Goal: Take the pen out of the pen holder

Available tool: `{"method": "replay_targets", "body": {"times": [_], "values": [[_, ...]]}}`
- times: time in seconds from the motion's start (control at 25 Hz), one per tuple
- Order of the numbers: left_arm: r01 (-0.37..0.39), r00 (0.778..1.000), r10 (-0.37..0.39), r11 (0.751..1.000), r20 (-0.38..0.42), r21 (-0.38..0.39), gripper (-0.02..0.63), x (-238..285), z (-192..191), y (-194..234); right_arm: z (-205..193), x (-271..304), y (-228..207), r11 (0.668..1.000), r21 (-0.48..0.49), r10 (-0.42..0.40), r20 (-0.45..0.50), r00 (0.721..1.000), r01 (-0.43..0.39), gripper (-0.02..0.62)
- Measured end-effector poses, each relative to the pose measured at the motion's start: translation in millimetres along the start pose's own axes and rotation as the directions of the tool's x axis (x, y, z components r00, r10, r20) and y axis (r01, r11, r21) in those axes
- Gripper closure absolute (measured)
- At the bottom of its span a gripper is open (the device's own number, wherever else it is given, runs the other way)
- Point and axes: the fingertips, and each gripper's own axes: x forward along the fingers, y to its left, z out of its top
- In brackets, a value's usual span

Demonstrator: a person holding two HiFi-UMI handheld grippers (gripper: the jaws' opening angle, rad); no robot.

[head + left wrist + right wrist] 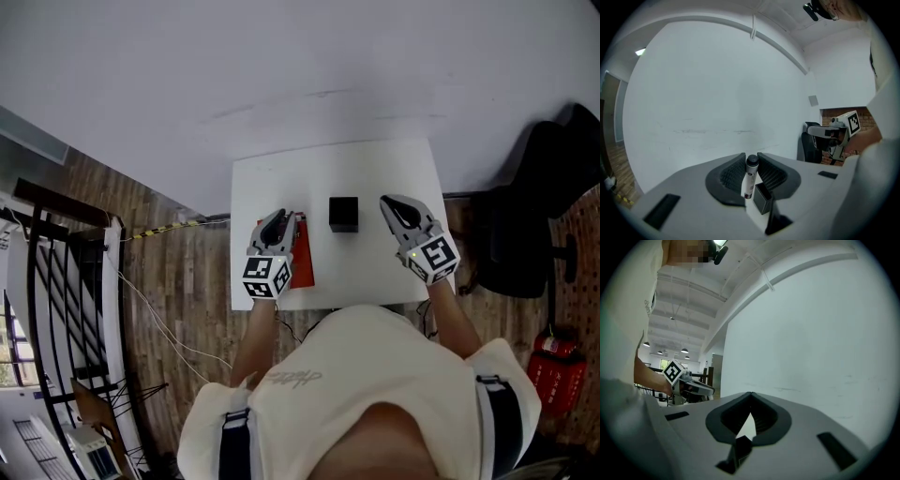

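Though the head view loses the pen (pixel 750 180) under the left tongs (pixel 751 157), their own view shows them clenched on its white barrel, black rounded cap upright between ribbed dark pads (pixel 733 173). Between both tongs, the square black pen holder (pixel 344 214) sits on the white table (pixel 375 169). Nothing is in the right tongs (pixel 751 394), whose tips are together.

White table (pixel 370 267), black pen holder (pixel 343 214) near its middle, red flat item (pixel 303 255) at left edge

Even soft light, fisheye-bent edges, dark vignetted corners, faint blur
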Motion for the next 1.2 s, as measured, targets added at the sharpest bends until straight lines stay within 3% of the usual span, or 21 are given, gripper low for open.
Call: {"method": "replay_targets", "body": {"times": [0.4, 1.2], "values": [[0.0, 1.0, 0.0, 1.0, 0.019, -0.021, 0.515, -2.4, -4.4, 16.0, 5.3, 10.9, 13.2, 1.0, -0.019, 0.011, -0.002, 1.0, -0.011, 0.588], [0.011, 1.0, -0.011, 0.999, 0.01, -0.038, 0.515, -6.0, -13.7, 6.3, -18.7, 7.5, 25.1, 0.999, 0.024, 0.041, -0.059, 0.997, -0.039, 0.588]]}}
